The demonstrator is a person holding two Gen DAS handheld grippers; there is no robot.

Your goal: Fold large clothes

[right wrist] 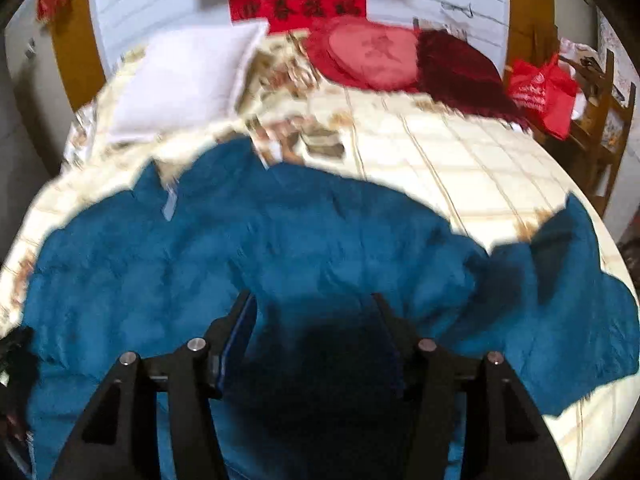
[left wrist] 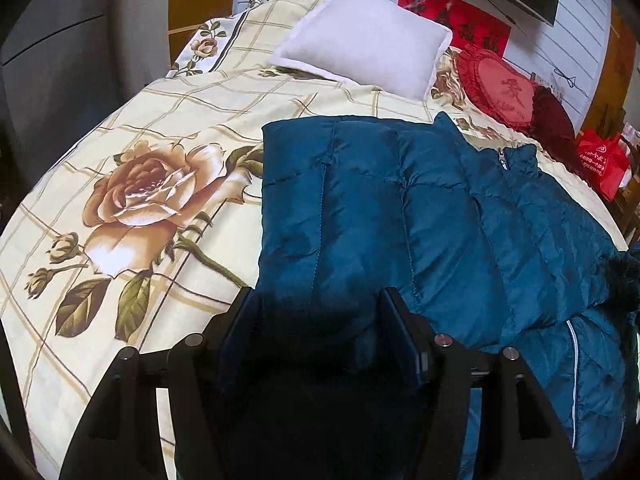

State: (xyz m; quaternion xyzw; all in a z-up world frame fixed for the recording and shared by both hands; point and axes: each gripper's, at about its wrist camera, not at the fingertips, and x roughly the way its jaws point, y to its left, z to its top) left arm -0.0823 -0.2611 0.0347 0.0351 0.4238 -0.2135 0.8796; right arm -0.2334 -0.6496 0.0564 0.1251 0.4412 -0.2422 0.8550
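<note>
Blue jacket lies on the bed, one sleeve folded across its body toward 12 o'clock, the other spread toward 3 o'clock in the right view; left gripper and right gripper hover over it, fingers parted, grasping nothing, probably poised for the next fold.

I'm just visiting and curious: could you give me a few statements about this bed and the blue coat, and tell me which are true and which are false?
1. The blue padded jacket lies on a floral bedspread. True.
2. The white pillow rests on top of the jacket. False: it lies apart, nearer the wall.
3. The jacket's zipper pull is at the collar. True.
4. Both grippers are shut tight. False: the left gripper and right gripper have fingers spread, jacket between them.
5. The heart-shaped cushion is green. False: it is red.
</note>
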